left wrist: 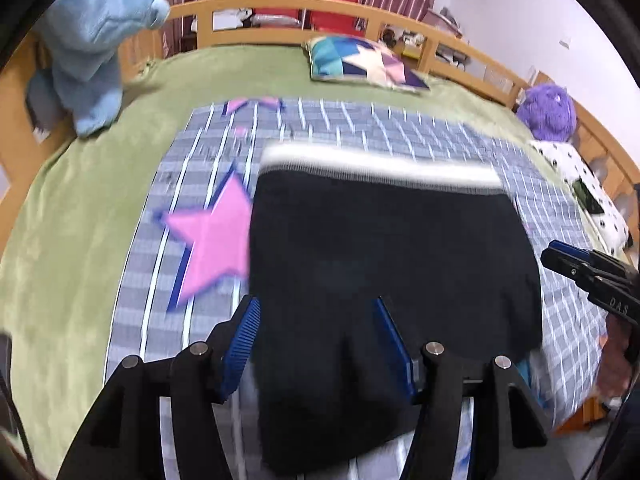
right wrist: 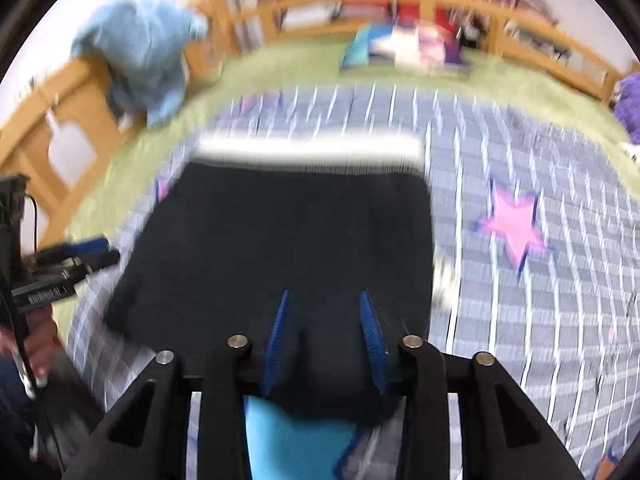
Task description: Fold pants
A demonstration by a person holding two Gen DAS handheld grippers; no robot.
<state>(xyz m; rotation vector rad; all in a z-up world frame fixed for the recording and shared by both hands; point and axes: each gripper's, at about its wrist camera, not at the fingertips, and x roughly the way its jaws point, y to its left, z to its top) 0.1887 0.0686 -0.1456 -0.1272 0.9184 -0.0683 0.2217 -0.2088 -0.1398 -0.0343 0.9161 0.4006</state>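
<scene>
Black pants (left wrist: 384,248) with a white waistband (left wrist: 376,166) lie on a grey checked blanket (left wrist: 168,248) on the bed, waistband at the far side. My left gripper (left wrist: 316,312) is open, its blue pads either side of the near edge of the pants. My right gripper (right wrist: 325,308) has its blue pads partly open around a bunched bit of the pants (right wrist: 288,232) at the near edge; a grip cannot be told through the blur. The right gripper also shows at the right edge of the left wrist view (left wrist: 560,258). The left gripper shows at the left of the right wrist view (right wrist: 96,254).
Pink stars (left wrist: 212,240) are on the blanket over a green sheet (left wrist: 64,216). A blue plush (left wrist: 96,40) sits far left, a patchwork pillow (left wrist: 360,62) at the back, a purple plush (left wrist: 548,110) and spotted pillow (left wrist: 580,176) at right. A wooden rail (left wrist: 280,4) rings the bed.
</scene>
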